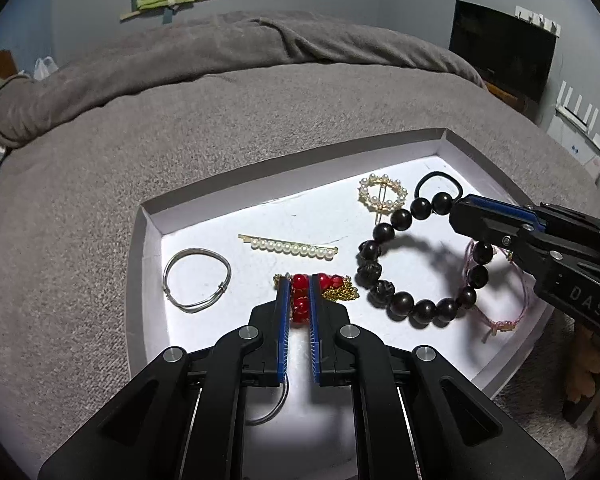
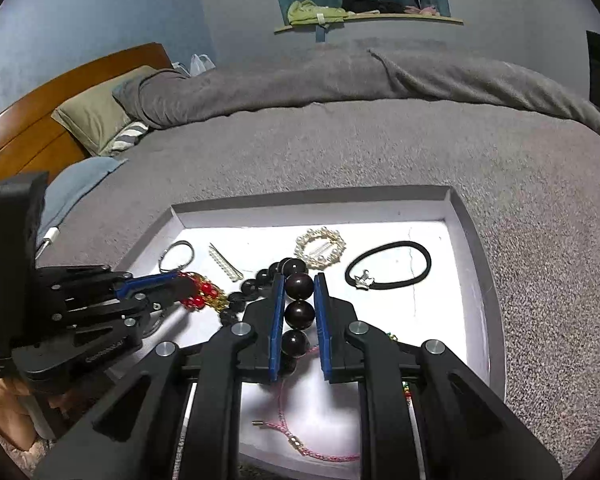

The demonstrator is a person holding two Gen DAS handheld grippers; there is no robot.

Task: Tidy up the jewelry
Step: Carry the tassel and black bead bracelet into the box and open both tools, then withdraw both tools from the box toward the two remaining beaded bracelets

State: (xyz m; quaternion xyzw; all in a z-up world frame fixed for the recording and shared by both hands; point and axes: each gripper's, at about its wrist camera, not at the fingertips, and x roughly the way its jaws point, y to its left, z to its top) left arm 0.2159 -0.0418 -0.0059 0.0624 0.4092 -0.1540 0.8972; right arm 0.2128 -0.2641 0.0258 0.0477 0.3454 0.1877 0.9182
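Note:
A shallow white tray (image 1: 148, 248) lies on a grey bed cover. My left gripper (image 1: 299, 280) is shut on a red bead and gold chain bracelet (image 1: 300, 294), low over the tray floor. My right gripper (image 2: 299, 277) is shut on a dark round-bead bracelet (image 2: 299, 312), whose loop (image 1: 404, 300) hangs just above the tray; the right gripper (image 1: 458, 210) enters the left wrist view from the right. In the tray lie a silver bangle (image 1: 198, 280), a pearl hair pin (image 1: 292, 247), a round pearl clip (image 1: 382, 194), a black hair tie (image 2: 388, 266) and a pink cord bracelet (image 2: 300, 446).
The tray (image 2: 476, 256) sits near the front of the bed, with a grey blanket (image 2: 340, 136) spreading behind it. Pillows and a wooden headboard (image 2: 40, 120) are at the far left. A dark screen (image 1: 504, 56) hangs on the right wall.

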